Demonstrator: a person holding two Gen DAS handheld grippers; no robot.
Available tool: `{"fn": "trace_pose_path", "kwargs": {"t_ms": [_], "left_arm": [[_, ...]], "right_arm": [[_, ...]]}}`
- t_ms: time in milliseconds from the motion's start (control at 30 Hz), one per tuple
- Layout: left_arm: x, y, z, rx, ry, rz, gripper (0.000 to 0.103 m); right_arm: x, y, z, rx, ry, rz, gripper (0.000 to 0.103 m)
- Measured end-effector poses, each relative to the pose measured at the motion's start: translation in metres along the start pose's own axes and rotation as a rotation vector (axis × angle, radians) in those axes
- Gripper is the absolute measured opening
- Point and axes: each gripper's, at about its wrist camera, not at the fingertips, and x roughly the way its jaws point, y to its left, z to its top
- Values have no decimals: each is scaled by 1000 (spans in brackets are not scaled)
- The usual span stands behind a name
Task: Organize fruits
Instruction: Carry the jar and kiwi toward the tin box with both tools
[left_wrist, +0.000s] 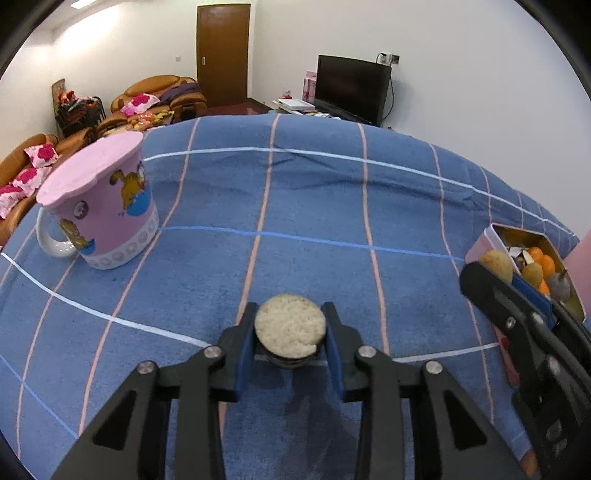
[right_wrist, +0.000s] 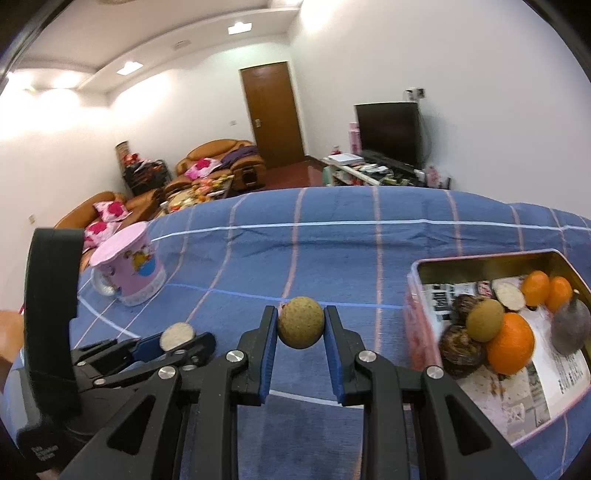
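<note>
While both hands are loaded, the scene reads as follows.

Left hand-held gripper (left_wrist: 290, 332): its blue pads are closed on a halved fruit (left_wrist: 290, 329), pale cut face up and dark rind below; the piece sits low over the blue checked cloth (left_wrist: 295, 206), and whether it touches the cloth I cannot tell.

Right hand-held gripper (right_wrist: 301, 328): clamped on a round, rough tan fruit (right_wrist: 301, 323), held clear above the cloth, just left of the tin.

Step in hand: both pieces look picked up, so I judge this the carry stage, with placing not yet done.

Next move: probably the right load goes sideways over the near wall of the tin (right_wrist: 480, 260) and is let go in a free spot; the piled fruit leaves room mostly on the printed paper lining at the front.

Tin contents: a large orange (right_wrist: 511, 343), two small orange fruits (right_wrist: 536, 288) behind it, a green-brown kiwi-like fruit (right_wrist: 484, 320), two dark brown ridged fruits, a grey-purple fruit with a stem (right_wrist: 570, 328), and a pale-faced half slice (right_wrist: 509, 293).

Pink mug (left_wrist: 110, 218): stands upright, well apart at far left on the worktop cloth, covered by a pink lid, so what it holds is hidden.

Risk: a round fruit may roll when released.
</note>
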Motion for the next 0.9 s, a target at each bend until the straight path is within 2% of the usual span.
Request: {"fn": "trace_pose_path", "kwargs": {"t_ms": [167, 267, 400, 567, 733, 900], "left_arm": [[-22, 11, -6, -68, -105, 42, 36], [-31, 19, -9, -110, -144, 56, 36], [-37, 27, -12, -148, -175, 61, 36], [-45, 31, -13, -170, -217, 134, 36], [-45, 28, -12, -151, -234, 146, 36], [-50, 30, -16, -162, -236, 148, 36]], "right_arm": [[-11, 12, -3, -31, -54, 137, 27], [-9, 14, -5, -25, -44, 181, 27], [-12, 13, -5, -15, -62, 135, 27], [-25, 19, -8, -49, -116, 44, 27], [-35, 31, -11, -128, -154, 1, 27], [-38, 33, -14, -146, -163, -7, 27]]}}
